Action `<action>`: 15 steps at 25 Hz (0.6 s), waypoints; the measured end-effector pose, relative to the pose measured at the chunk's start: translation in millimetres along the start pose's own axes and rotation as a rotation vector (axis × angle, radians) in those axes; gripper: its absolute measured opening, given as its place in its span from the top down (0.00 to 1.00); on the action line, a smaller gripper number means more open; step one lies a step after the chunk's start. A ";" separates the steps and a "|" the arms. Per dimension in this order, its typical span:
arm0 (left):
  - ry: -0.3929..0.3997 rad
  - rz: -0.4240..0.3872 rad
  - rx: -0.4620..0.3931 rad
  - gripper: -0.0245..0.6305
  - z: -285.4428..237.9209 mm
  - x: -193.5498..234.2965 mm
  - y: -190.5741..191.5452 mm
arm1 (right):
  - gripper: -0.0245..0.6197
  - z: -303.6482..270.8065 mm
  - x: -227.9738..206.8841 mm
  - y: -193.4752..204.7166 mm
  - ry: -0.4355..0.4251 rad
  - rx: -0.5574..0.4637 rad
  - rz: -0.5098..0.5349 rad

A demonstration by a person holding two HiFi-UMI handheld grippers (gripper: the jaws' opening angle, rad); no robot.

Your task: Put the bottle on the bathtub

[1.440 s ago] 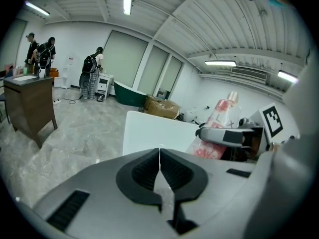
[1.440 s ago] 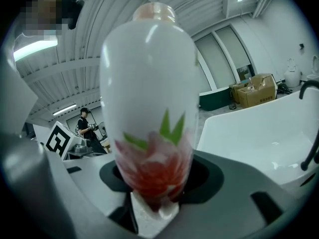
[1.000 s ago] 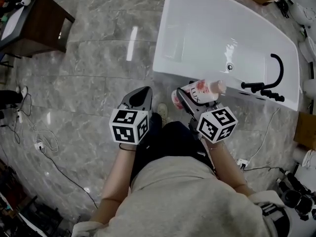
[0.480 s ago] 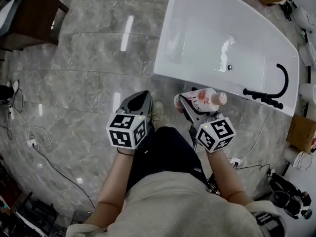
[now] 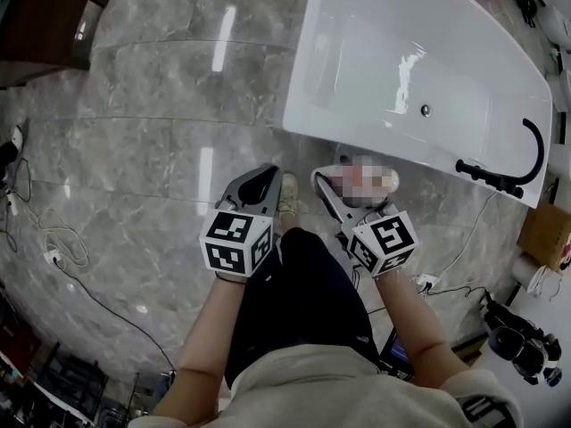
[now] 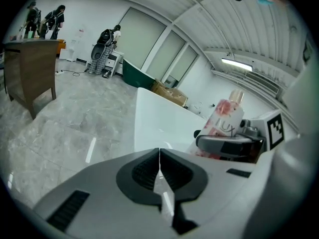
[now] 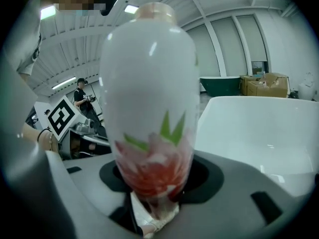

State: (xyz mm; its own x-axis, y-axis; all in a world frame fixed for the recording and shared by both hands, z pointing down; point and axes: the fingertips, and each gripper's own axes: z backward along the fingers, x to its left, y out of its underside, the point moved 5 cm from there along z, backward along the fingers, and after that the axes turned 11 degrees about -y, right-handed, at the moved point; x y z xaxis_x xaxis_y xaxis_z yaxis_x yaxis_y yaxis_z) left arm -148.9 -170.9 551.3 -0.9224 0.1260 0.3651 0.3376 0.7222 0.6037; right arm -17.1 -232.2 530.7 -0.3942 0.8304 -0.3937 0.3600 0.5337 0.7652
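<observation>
Beside the white bathtub [image 5: 299, 105], on a grey marble floor [image 5: 161, 105], a person stands with a gripper in each hand, both pointing toward the tub's near rim. The right gripper [image 7: 152, 188] has its jaws clenched on the lower body of the bottle [image 7: 149, 93], a white one with a red floral print and a pale cap, which lies tilted forward in the grasp. From the head view, the bottle hangs over the floor just short of the rim, at the end nearer the black faucet [image 5: 486, 172], and is not resting on anything. The left gripper [image 6: 159, 171] has its jaws pressed together with nothing between them, idle beside the other. The pick-up looks finished and the carry nearly so. What seems left is to bring the bottle over the rim's flat ledge, stand it there, and let the jaws go.
</observation>
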 end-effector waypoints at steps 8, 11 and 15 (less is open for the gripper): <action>-0.004 -0.024 -0.039 0.95 -35.9 24.2 5.9 | 0.61 -43.3 -35.9 16.7 0.038 -0.016 0.021; 0.010 -0.020 -0.039 0.95 -48.2 27.2 9.4 | 0.61 -59.3 -54.9 10.7 0.064 -0.028 0.070; 0.020 0.016 -0.033 0.95 -62.3 39.7 16.0 | 0.61 -85.9 -73.9 1.3 0.092 -0.068 0.093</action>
State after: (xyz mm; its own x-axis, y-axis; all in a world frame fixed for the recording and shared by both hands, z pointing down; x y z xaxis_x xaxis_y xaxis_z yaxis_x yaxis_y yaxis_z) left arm -168.5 -196.8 619.6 -0.9131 0.1238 0.3885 0.3586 0.6972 0.6207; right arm -60.1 -306.6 604.5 -0.4386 0.8559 -0.2741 0.3413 0.4408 0.8302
